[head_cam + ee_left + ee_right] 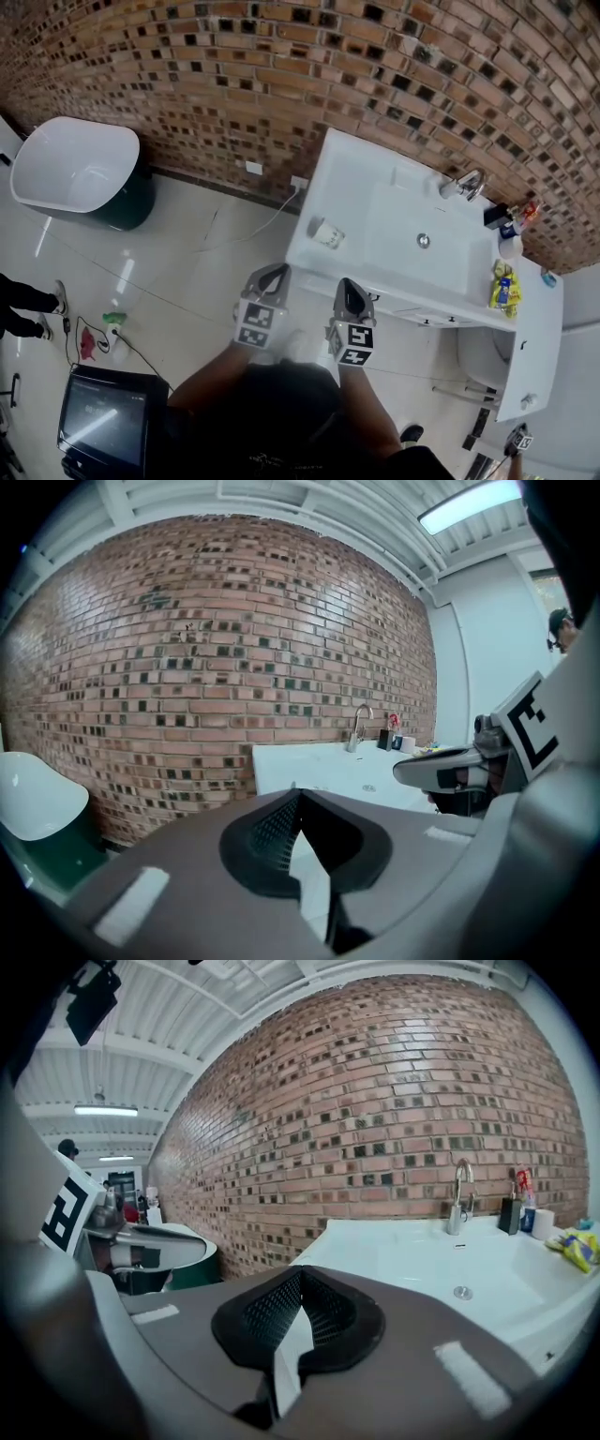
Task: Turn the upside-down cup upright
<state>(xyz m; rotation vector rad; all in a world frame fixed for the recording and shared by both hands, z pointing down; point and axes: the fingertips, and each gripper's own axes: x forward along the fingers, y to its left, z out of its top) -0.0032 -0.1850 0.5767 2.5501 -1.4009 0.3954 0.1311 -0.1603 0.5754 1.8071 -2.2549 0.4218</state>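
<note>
Jaws are clenched and empty on both left gripper and right gripper. I judge they are held side by side short of the basin for the approach. Cup sits on the basin's near-left corner, just beyond the left gripper. Marker cubes show patterns only, and the yellow packet has unreadable print.

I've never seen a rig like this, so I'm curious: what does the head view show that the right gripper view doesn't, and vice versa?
Only the head view: the cup near a corner of the white basin, the floor and a dark monitor. Only the right gripper view: the ceiling with its strip light. Both: the left gripper and right gripper, the brick wall, the basin, the tap and the yellow packet.
</note>
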